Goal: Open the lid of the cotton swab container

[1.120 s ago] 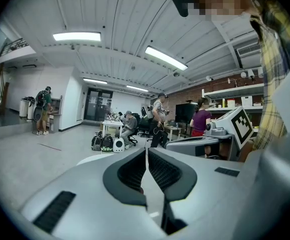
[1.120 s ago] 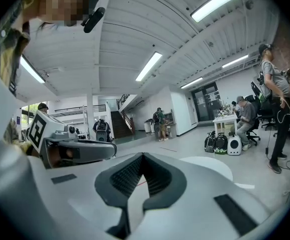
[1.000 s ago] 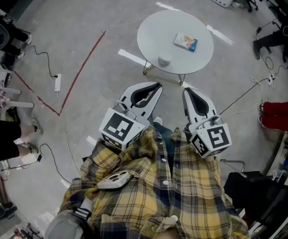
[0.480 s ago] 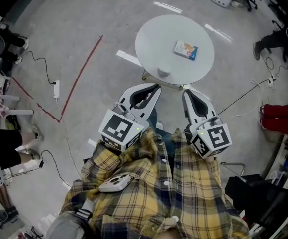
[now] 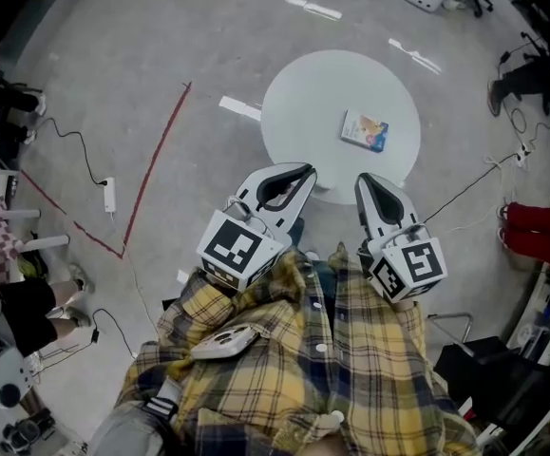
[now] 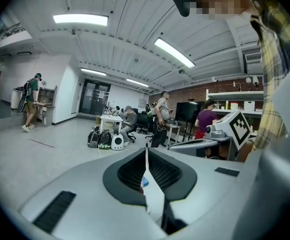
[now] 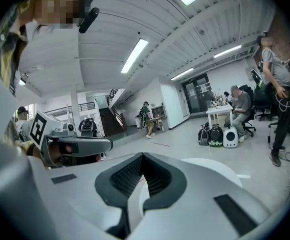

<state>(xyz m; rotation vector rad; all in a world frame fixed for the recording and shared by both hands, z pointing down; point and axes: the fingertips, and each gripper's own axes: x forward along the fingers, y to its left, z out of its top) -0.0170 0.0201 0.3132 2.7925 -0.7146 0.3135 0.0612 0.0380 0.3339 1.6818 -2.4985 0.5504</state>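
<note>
Tongs first: left tongs [image 5: 300, 172] are pressed together w/ nothing between them, and the left gripper view shows the same closed seam [image 6: 146, 151]. Right tongs [image 5: 367, 180] are also fully closed and empty [image 7: 142, 156]. I carry both side by side, close to my plaid shirt [image 5: 350, 350], pointing ahead and slightly down. My read is that this is a travel pose, w/ no grip started yet.

Just beyond the tips is the round white counter [image 5: 293, 84]. A small flat box [image 5: 364, 130] w/ a blue edge lies right of its centre and is the only item I can see on it. I can't spot the cotton swab container now. It is prob. hidden under the left tongs at the near rim, though I can't confirm that. A red line [image 5: 156, 160] crosses the floor to the left.

Vs a sec ago, the counter sits closer and both tips now overlap its near rim, where before they stopped short of it. A small pale pot showed at that near edge then, and I judge it's the container. Tongs were closed then too.
</note>
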